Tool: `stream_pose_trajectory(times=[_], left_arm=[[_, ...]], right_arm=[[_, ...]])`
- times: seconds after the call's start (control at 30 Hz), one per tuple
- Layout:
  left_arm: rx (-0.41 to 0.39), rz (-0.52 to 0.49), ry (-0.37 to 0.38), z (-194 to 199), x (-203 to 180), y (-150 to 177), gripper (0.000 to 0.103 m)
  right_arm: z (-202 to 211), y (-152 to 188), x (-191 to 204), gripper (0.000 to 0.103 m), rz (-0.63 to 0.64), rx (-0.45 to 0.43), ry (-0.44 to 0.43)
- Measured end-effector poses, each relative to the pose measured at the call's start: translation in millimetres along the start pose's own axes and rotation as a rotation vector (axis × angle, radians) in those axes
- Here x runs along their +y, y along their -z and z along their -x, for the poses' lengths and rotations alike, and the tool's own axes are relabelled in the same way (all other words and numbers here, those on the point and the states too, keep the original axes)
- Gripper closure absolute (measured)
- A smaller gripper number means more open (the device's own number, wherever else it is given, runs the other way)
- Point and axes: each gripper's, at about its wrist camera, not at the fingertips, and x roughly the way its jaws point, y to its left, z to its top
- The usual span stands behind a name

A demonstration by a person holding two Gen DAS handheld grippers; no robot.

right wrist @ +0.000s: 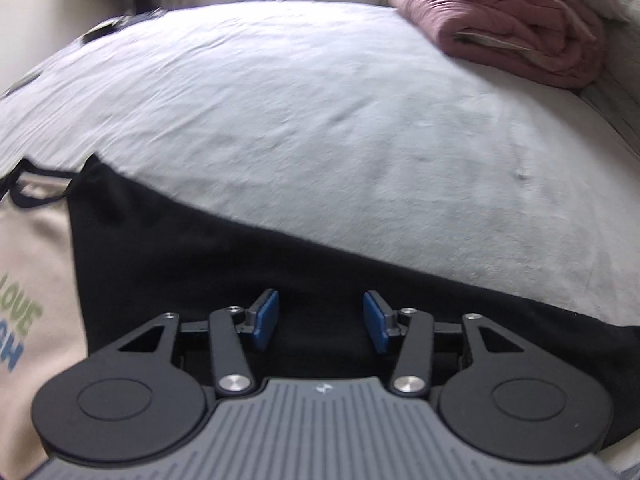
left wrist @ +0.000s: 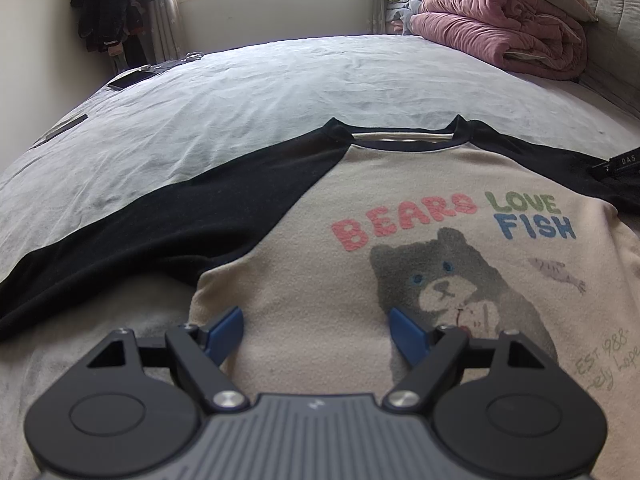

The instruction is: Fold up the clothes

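Note:
A cream shirt (left wrist: 320, 264) with black raglan sleeves and a bear print lies flat, front up, on the bed. Its left black sleeve (left wrist: 160, 216) stretches out to the left. My left gripper (left wrist: 316, 320) is open and empty, low over the shirt's body near its left side. In the right wrist view the shirt's cream body (right wrist: 36, 264) shows at the left edge and its right black sleeve (right wrist: 280, 264) runs across the middle. My right gripper (right wrist: 320, 312) is open and empty just over that sleeve.
The bed's pale grey sheet (left wrist: 280, 88) spreads beyond the shirt. A folded pink quilt (left wrist: 500, 28) and pillows sit at the far right. Flat dark devices (left wrist: 132, 78) lie at the far left edge. Dark clothes (left wrist: 108, 4) hang by the window.

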Motion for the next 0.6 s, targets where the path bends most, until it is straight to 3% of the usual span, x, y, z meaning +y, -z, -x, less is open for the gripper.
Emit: stream_pose_trajectory(times=[0.13, 0.23, 0.3, 0.4, 0.53, 0.6], left_arm=[[0.006, 0.003, 0.003, 0.3, 0.4, -0.8, 0.021], [0.011, 0.004, 0.009, 0.9, 1.3, -1.2, 0.021], [0.015, 0.008, 0.012, 1.6, 2.2, -1.5, 0.021], [0.026, 0.023, 0.030, 4.5, 5.1, -1.9, 0.021], [0.033, 0.039, 0.062, 11.3, 12.1, 0.9, 0.021], [0.032, 0.041, 0.072, 15.8, 15.7, 3.4, 0.021]], right_arm=[[20.0, 1.2, 31.1, 0.053, 0.112, -0.054, 0.041], [45.4, 3.7, 58.9, 0.058, 0.176, -0.082, -0.057], [51.3, 11.6, 74.5, 0.075, 0.200, -0.054, -0.091], [58.0, 30.2, 94.4, 0.088, 0.228, -0.016, -0.130], [72.7, 50.4, 104.3, 0.089, 0.223, -0.042, -0.101], [88.1, 55.2, 103.7, 0.093, 0.183, -0.108, -0.115]])
